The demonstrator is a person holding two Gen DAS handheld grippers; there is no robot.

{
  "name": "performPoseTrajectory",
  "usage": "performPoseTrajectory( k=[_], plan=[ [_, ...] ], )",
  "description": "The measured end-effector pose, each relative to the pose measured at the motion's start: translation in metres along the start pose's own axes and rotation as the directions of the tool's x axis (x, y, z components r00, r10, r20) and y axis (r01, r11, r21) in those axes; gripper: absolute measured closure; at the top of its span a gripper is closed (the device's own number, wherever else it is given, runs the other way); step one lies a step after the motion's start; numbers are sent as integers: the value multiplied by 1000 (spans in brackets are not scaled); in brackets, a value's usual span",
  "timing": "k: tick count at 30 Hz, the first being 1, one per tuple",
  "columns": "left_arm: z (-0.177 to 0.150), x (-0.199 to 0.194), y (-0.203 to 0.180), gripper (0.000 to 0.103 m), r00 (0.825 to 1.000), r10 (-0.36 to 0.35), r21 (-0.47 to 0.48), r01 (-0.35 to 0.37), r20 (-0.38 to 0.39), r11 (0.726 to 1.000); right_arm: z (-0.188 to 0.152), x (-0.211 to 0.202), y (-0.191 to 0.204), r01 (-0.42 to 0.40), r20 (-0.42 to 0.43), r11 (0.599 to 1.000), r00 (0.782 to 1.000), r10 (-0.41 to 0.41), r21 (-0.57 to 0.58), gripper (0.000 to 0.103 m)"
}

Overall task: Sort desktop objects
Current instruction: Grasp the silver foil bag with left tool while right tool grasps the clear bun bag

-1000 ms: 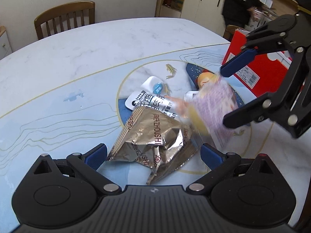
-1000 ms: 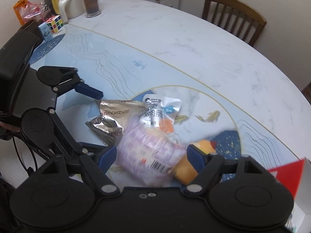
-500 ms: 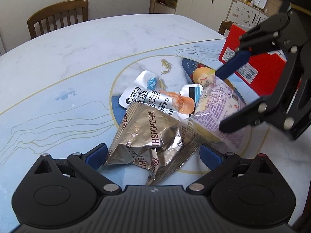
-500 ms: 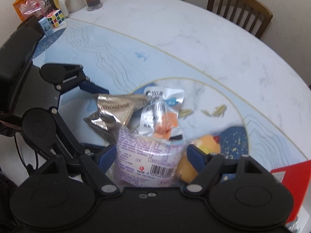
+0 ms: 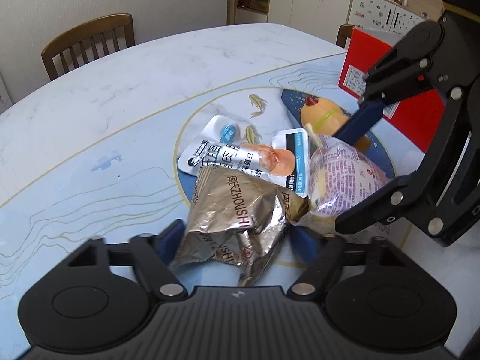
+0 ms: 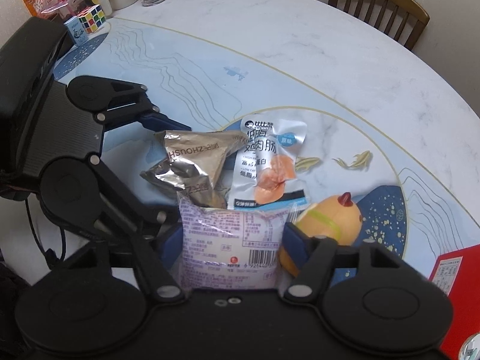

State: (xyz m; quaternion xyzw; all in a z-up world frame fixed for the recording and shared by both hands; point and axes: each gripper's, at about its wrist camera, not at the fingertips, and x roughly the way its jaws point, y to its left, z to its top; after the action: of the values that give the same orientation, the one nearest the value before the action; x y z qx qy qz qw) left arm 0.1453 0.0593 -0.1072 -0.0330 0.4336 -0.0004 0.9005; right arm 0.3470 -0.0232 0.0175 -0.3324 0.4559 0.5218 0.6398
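1. The left tongs (image 5: 237,237) are closing around the crumpled foil snack bag (image 5: 237,216); slippery foil could squirt out.
2. The right tongs (image 6: 231,240) are closing on the purple-printed bread packet (image 6: 231,240), pads at its sides; the chick toy (image 6: 330,219) beside the right pad may get nudged.
3. The red box (image 5: 390,90) stands beyond the right tongs; its contents are hidden.

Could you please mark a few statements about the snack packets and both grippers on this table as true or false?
1. The left gripper is closing around the gold foil packet. True.
2. The right gripper brackets the purple-printed packet. True.
3. The chick toy lies inside the red box. False: it lies on the table.
4. The white sausage packet is held by a gripper. False: neither gripper touches it.
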Motion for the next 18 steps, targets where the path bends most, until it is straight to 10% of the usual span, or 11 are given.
performPoseTrajectory(
  k=[7,18],
  plan=[
    [1,-6,-1,55,1000,-11,-10,11,1,1000,-3,-7,1,29,-4,1000,1000,-29,8,42],
    [3,-29,-14,57,999,-44,3,43,26,999,-21,-37,3,46,30,998,998,-47,44,43]
  ],
)
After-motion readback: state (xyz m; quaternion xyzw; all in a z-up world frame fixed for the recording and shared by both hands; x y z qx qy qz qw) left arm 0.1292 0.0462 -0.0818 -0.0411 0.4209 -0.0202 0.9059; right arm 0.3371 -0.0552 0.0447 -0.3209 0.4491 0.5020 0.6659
